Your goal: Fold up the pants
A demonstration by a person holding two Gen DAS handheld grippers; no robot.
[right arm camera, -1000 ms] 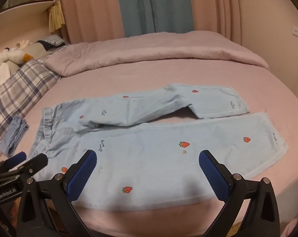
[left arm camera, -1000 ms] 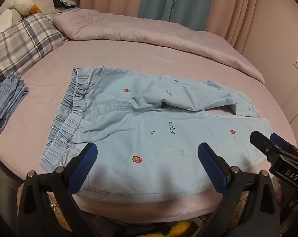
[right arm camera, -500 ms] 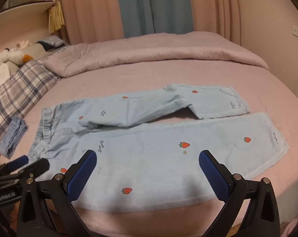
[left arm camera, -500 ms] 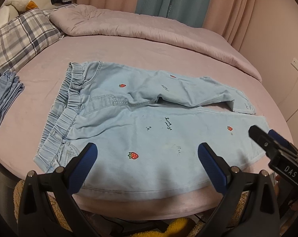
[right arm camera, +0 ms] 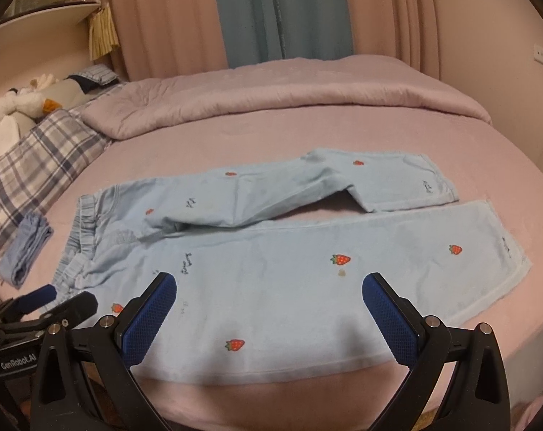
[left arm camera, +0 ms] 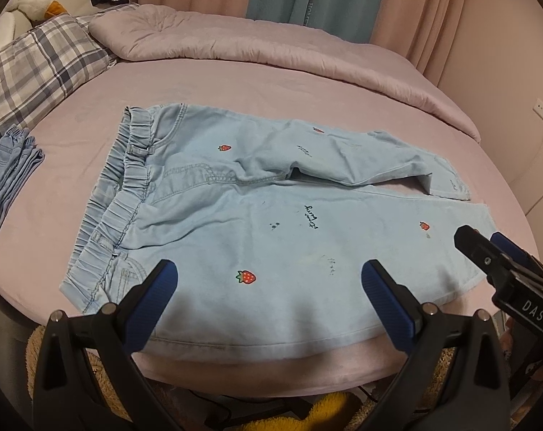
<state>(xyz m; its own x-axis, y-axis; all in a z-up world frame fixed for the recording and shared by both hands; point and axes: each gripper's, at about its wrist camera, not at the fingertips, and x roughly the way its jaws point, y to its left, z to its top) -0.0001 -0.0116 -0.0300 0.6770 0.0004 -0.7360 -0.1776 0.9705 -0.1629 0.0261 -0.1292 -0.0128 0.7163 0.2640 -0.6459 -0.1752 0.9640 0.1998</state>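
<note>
Pants [left arm camera: 271, 215], light blue denim printed with small red strawberries and dark script, are laid flat near the front edge of a round bed [left arm camera: 235, 82] covered in a pink sheet. The gathered elastic waistband [left arm camera: 120, 194] is turned toward the left side, the hems toward the right. The near leg [right arm camera: 343, 269] is spread straight and smooth along the bed edge; the far leg [right arm camera: 307, 183] is creased and angled, its lower part kinked near the knee, so a wedge of sheet is exposed between the two legs. The lay-out is judged to be a starting spread, with no fold yet made. The left gripper [left arm camera: 267, 287] is held over the near thigh and waist region, tongs wide, nothing between the ribbed blue pads [left arm camera: 156, 298]. The right gripper [right arm camera: 267, 298] is held over the near leg toward the hem, tongs likewise wide and empty. Each is seen at the edge of the other's view, well apart, presumably so that the waist end and hem end can be taken together. The cloth looks soft and limp, likely to sag when lifted. A smaller folded denim piece [left arm camera: 9, 176] lies to the left, beside a plaid pillow [left arm camera: 30, 68]; a quilted pink duvet [left arm camera: 271, 43] is bunched along the far side.
</note>
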